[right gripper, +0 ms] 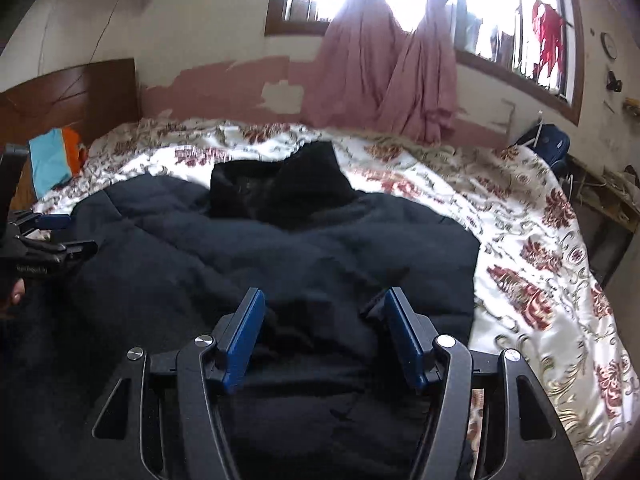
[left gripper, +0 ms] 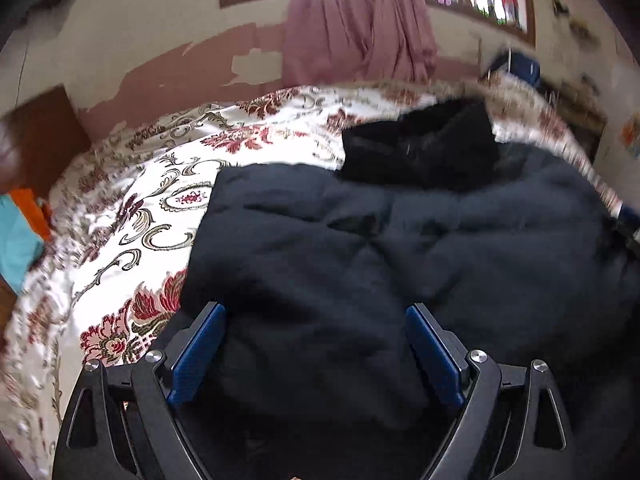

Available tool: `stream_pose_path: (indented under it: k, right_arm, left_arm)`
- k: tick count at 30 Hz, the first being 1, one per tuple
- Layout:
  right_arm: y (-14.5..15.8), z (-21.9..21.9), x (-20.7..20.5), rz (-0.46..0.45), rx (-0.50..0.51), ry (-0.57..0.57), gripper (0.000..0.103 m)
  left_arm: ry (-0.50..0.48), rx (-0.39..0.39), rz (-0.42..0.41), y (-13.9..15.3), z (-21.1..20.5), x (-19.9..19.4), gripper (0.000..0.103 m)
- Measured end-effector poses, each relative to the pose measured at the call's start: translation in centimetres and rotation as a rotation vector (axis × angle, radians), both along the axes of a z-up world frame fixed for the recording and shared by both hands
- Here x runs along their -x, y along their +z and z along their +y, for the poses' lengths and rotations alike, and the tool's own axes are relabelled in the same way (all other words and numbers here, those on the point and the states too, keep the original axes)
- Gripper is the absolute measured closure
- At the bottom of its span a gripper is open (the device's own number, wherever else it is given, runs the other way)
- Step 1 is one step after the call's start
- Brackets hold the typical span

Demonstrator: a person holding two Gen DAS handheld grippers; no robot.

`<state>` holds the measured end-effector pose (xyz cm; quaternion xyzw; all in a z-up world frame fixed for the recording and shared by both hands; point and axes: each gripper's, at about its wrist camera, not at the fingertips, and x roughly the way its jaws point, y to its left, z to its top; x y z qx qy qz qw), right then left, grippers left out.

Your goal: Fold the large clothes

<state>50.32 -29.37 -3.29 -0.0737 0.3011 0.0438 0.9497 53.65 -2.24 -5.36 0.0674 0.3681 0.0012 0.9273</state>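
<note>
A large dark navy padded jacket (left gripper: 400,264) lies spread on the bed, with its black hood (left gripper: 424,144) at the far end. It also shows in the right wrist view (right gripper: 280,264), hood (right gripper: 280,188) at the far side. My left gripper (left gripper: 316,312) is open and hovers over the jacket's near left part, nothing between its blue pads. My right gripper (right gripper: 324,300) is open over the jacket's near right part, also empty. The left gripper shows at the left edge of the right wrist view (right gripper: 52,232).
The bed has a white floral cover (right gripper: 520,240). A wooden headboard (right gripper: 68,92) and teal and orange cloth (right gripper: 52,156) are at the left. Pink curtains (right gripper: 384,72) hang under windows behind the bed. Clutter lies on the floor at the right (right gripper: 600,192).
</note>
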Motion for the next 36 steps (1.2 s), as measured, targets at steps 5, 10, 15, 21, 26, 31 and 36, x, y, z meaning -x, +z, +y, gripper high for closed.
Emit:
stream_pose_path:
  k: [5,10,15,21,26,31,36]
  right_arm:
    - [-2.8,0.0,-0.8,0.049,0.053,-0.063,0.042]
    - [-4.0,0.1,-0.9,0.045,0.065,-0.083,0.038]
    - [-4.8,0.8,-1.8,0.078,0.103,-0.089,0.037]
    - [-5.3,0.7,-2.1,0.08,0.098,-0.093,0.036]
    - [-5.3,0.6,-2.0,0.059,0.091,-0.094,0.035]
    - [-4.7,-0.2,-1.4,0.046,0.023,-0.051,0.023]
    - [-2.5,-2.1,0.1,0.097,0.081,-0.094,0.02]
  left_arm:
    - [-0.007,-0.058,-0.038,-1.7,-0.2,0.3,0.003]
    - [0.002,-0.093,-0.043,-2.6,-0.6,0.2,0.0]
    - [0.008,-0.139,-0.05,-3.2,-1.4,0.0,0.0]
    - [0.012,-0.153,-0.062,-3.4,-1.8,0.1,0.0]
    - [0.015,-0.16,-0.069,-3.6,-2.0,0.3,0.0]
    - [0.015,-0.17,-0.052,-3.5,-2.2,0.3,0.0]
    - [-0.038,-0.153,0.048,-2.0,-1.4,0.0,0.0]
